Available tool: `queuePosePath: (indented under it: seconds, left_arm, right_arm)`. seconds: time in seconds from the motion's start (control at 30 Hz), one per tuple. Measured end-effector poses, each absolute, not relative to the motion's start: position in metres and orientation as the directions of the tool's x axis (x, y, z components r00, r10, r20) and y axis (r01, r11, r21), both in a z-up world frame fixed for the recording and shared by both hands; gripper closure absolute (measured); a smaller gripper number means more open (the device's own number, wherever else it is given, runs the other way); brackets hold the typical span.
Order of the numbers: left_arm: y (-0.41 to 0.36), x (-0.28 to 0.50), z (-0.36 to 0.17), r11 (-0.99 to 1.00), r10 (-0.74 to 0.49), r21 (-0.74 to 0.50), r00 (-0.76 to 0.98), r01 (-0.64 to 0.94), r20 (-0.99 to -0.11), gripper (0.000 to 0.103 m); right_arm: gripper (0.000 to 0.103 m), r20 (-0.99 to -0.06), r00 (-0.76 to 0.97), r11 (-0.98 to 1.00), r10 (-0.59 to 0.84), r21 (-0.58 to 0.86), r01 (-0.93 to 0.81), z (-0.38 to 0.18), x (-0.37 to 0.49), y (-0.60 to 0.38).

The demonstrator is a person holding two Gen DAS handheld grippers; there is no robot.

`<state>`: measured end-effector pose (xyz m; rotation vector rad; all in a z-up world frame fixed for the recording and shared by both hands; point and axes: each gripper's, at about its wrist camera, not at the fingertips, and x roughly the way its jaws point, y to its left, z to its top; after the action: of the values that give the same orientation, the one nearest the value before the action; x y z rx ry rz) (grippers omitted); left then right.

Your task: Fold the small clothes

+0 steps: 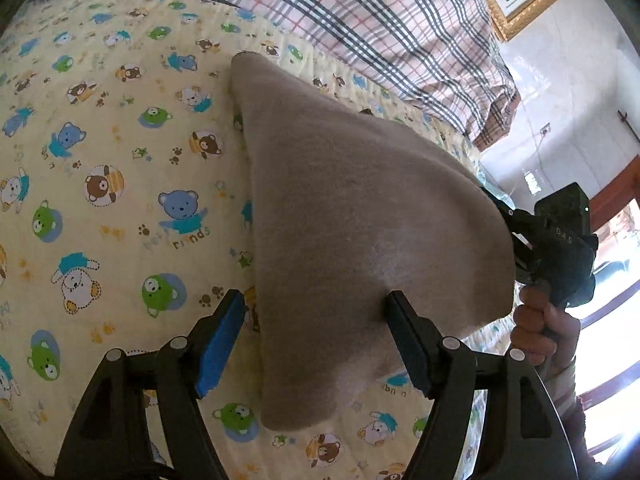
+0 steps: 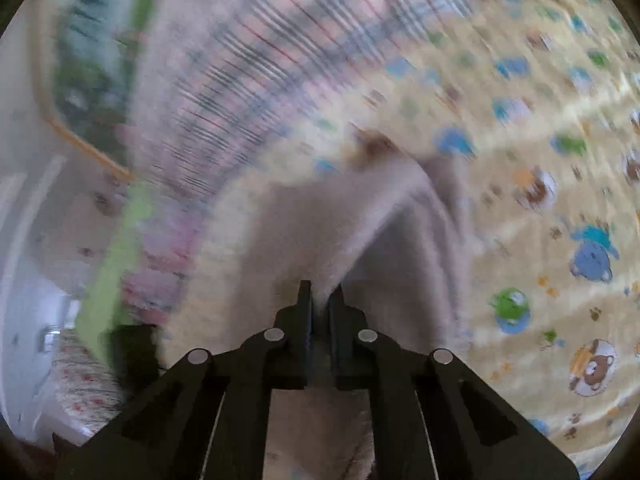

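- Beige knit garment hangs lifted above the bear-print sheet, blocking the plaid quilt behind.
- Right gripper pinches its edge, jaws nearly closed.
- Left gripper gapes wide, holding nothing.

I am working in a bedroom of a home. Under my tools lies a bed spread with a pale yellow sheet printed with cartoon bears in blue, green and brown. Beside it sits a plaid blanket in pink, white and dark stripes, bunched at its far end. On the white wall hangs a picture in a gold frame, showing green leaves and pink flowers. At the right edge I see reddish wooden trim and bright daylight coming through.
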<state>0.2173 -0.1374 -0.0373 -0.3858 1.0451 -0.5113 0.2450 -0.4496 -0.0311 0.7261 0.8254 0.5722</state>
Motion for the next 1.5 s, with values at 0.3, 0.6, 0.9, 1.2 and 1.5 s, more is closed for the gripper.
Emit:
queuePosePath:
  seconds: [0.3, 0.6, 0.9, 1.2, 1.5]
  left_arm:
    - [-0.151, 0.209, -0.05, 0.852, -0.52, -0.45, 0.344, 0.266, -0.782, 0.026]
    - [-0.158, 0.222, -0.046, 0.839, -0.543, -0.485, 0.338, 0.245, -0.769, 0.026]
    - [-0.169, 0.206, -0.06, 0.881, -0.446, -0.351, 0.304, 0.318, -0.842, 0.036]
    - [-0.147, 0.218, -0.029, 0.855, -0.518, -0.453, 0.366, 0.253, -0.773, 0.023]
    - [-0.154, 0.27, -0.047, 0.811, -0.581, -0.563, 0.332, 0.161, -0.743, 0.01]
  right_arm:
    - [0.088, -0.597, 0.562, 0.716, 0.572, 0.698, 0.013, -0.06, 0.221, -0.47]
    - [0.093, -0.611, 0.586, 0.782, 0.532, 0.62, -0.062, -0.045, 0.163, -0.456]
    - [0.094, -0.661, 0.554, 0.806, 0.506, 0.591, -0.031, -0.068, 0.151, -0.461]
    - [0.032, -0.594, 0.652, 0.807, 0.472, 0.588, -0.05, -0.024, 0.166, -0.466]
    - [0.029, -0.662, 0.574, 0.836, 0.481, 0.544, -0.074, -0.042, 0.234, -0.457]
